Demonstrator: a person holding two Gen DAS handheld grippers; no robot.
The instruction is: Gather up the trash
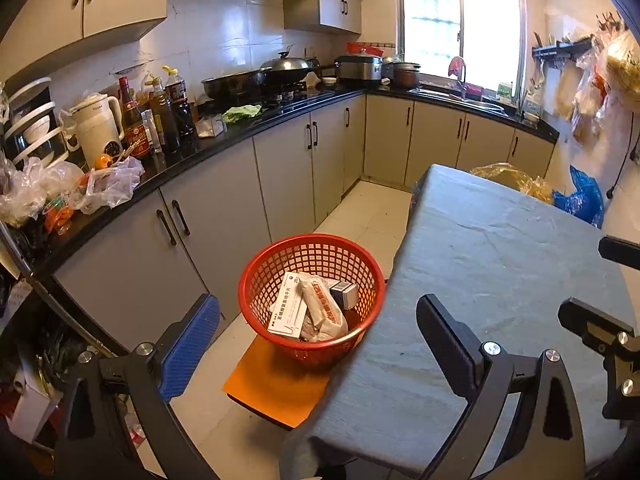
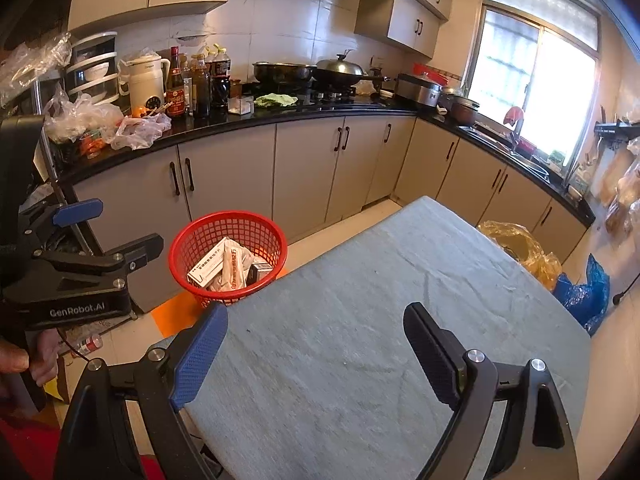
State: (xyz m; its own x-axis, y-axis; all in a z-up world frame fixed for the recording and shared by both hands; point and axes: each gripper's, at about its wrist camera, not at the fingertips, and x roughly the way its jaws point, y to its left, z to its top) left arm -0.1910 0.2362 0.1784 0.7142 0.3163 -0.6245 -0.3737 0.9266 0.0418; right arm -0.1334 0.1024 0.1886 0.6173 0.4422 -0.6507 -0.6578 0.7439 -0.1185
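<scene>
A red mesh basket (image 1: 249, 280) stands on an orange stool (image 1: 272, 384) off the table's left edge. In it lie a white medicine box (image 1: 286, 312), a crumpled wrapper (image 1: 322, 308) and a small dark box (image 1: 345, 293). My left gripper (image 1: 320, 344) is open and empty, hovering near the basket and the table's corner. My right gripper (image 2: 316, 356) is open over the grey tablecloth (image 2: 380, 300) with nothing between its fingers. The right wrist view also shows the basket (image 2: 178, 254) and, to its left, the left gripper (image 2: 112, 232) held by a hand (image 2: 24, 360).
A black counter (image 1: 224, 142) with bottles, a white kettle (image 1: 98, 124) and plastic bags runs along the left and back walls. Beyond the table's far end lie a yellow bag (image 2: 520, 248) and a blue bag (image 2: 584, 292). Pale floor tiles separate the cabinets from the table.
</scene>
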